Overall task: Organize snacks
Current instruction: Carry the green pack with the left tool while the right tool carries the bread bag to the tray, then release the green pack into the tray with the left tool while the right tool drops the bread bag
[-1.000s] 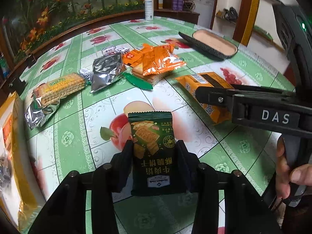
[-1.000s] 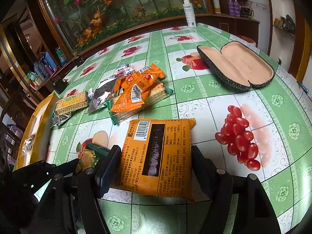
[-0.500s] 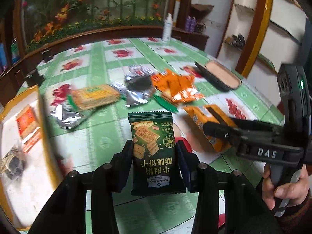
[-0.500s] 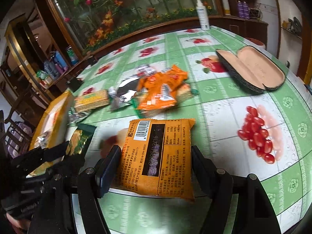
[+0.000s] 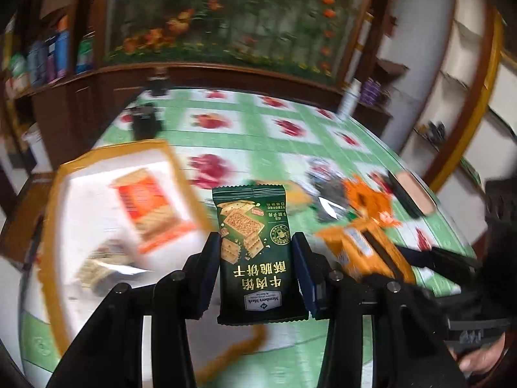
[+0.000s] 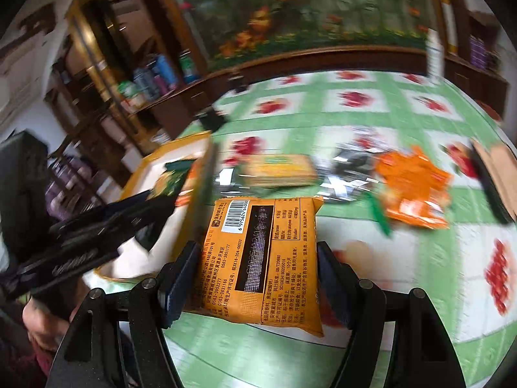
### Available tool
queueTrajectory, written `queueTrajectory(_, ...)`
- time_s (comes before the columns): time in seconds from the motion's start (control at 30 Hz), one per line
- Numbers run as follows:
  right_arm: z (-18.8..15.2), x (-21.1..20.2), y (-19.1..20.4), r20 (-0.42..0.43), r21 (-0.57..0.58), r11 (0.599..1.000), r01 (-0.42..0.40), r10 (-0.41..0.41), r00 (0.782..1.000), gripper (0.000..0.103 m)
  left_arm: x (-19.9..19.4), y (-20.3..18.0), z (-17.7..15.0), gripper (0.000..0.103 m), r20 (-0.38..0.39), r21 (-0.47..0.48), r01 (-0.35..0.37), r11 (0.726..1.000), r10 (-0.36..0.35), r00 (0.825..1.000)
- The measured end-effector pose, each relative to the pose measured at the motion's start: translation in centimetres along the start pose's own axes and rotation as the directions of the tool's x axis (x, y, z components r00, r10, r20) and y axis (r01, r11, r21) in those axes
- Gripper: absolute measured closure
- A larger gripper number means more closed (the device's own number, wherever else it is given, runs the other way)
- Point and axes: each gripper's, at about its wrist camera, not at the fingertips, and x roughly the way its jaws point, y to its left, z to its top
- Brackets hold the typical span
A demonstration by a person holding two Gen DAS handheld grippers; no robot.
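My left gripper [image 5: 258, 258] is shut on a dark green cracker packet [image 5: 255, 252] and holds it in the air beside the yellow-rimmed tray [image 5: 61, 174]. My right gripper [image 6: 255, 265] is shut on an orange snack packet [image 6: 258, 258], also lifted, just right of the tray [image 6: 181, 148]. The orange packet also shows in the left wrist view [image 5: 358, 249]. The tray holds an orange-red cracker pack [image 5: 145, 203] and a smaller pack [image 5: 100, 265]. The views are blurred by motion.
Loose snacks lie on the green fruit-print tablecloth [image 6: 404, 258]: a yellow wafer pack [image 6: 281, 168], silver wrappers [image 6: 349, 168] and orange packets [image 6: 410, 181]. An open glasses case [image 6: 497, 174] lies at the right. Wooden cabinets and a flower mural stand behind.
Both grippers have swung left with their packets towards the tray. The tray now fills the left of the left wrist view, and the snack pile has slid right.
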Motion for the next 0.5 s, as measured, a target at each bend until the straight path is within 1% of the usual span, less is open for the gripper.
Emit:
queueTrajectory(0.17, 1.1, 3.0, 5.6, -0.039, -0.103, 0.992, -0.066, 0.063, 0.997, 0.027, -1.2, 6.1, 0.7, 0.060, 0.017, -0.103, -0.074, 0.992, 0.076, 0.997)
queueTrajectory(0.27, 1.3, 4.7, 8.5, -0.061, -0.157, 0.983, -0.100, 0.092, 0.994, 0.027, -1.1, 9.3, 0.9, 0.060, 0.000, -0.157, -0.113, 0.981, 0.115, 0.993)
queueTrajectory(0.33, 1.4, 5.9, 9.9, -0.078, -0.183, 0.976, -0.115, 0.102, 0.992, 0.027, -0.8, 11.1, 0.8, 0.060, -0.020, -0.191, -0.127, 0.973, 0.126, 0.992)
queueTrajectory(0.4, 1.3, 7.3, 10.9, -0.100, -0.199, 0.973, -0.119, 0.101, 0.990, 0.027, -0.5, 12.6, 0.5, 0.060, -0.037, -0.223, -0.141, 0.965, 0.136, 0.990)
queueTrajectory(0.5, 1.2, 9.2, 12.0, -0.128, -0.207, 0.970, -0.127, 0.101, 0.987, 0.027, 0.2, 13.4, 0.2, 0.060, -0.060, -0.233, -0.156, 0.960, 0.146, 0.987)
